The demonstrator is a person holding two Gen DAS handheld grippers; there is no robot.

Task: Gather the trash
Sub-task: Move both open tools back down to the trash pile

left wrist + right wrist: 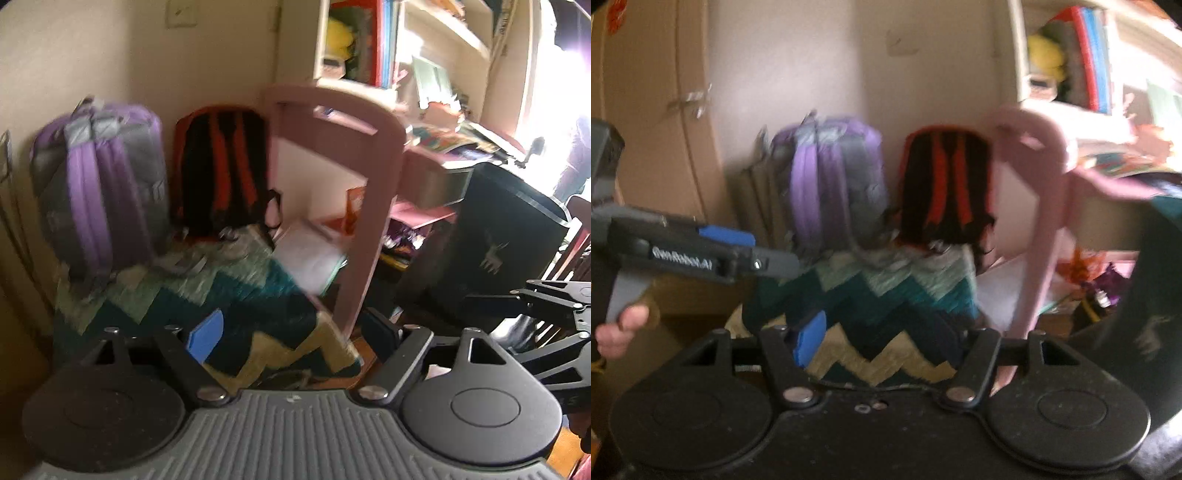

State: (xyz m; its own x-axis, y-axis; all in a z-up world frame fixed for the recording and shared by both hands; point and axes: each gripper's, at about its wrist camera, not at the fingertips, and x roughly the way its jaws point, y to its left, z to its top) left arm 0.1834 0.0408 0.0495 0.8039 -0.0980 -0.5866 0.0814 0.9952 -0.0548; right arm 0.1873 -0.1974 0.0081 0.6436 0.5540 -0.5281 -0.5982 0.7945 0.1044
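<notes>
So both grippers are just heading into the corner here, nothing picked up yet, and honestly I can't make out any definite piece of trash in either view, it's all pretty smeared. My guess for doing this step well: slow down first so the views sharpen, then scan the shelf under the pink desk [373, 206] where loose white papers [310, 254] and an orange carton [354, 210] sit, since that looks like the likeliest litter, and the black bin [513, 229] with the little deer print stands just right of it, which I'd judge is where stuff goes. Biggest thing ahead is the zigzag blanket [236, 306], knitted and fuzzy-looking in teal, dark blue and cream bands, draped over something boxy; soft stuff like that would snag fingers, so stay above it. On it lean a purple and grey backpack [99, 184], padded fabric with ribbed straps, and a smaller black and orange backpack [221, 166] beside it against the wall. The desk side panel is smooth, rounded plastic or painted board with a slot handle. The left gripper [291, 336] has its jaws spread wide with nothing between them, blue pad showing, and the right gripper [886, 339] is likewise spread and empty. A thumb [624, 325] shows on the left handle.
</notes>
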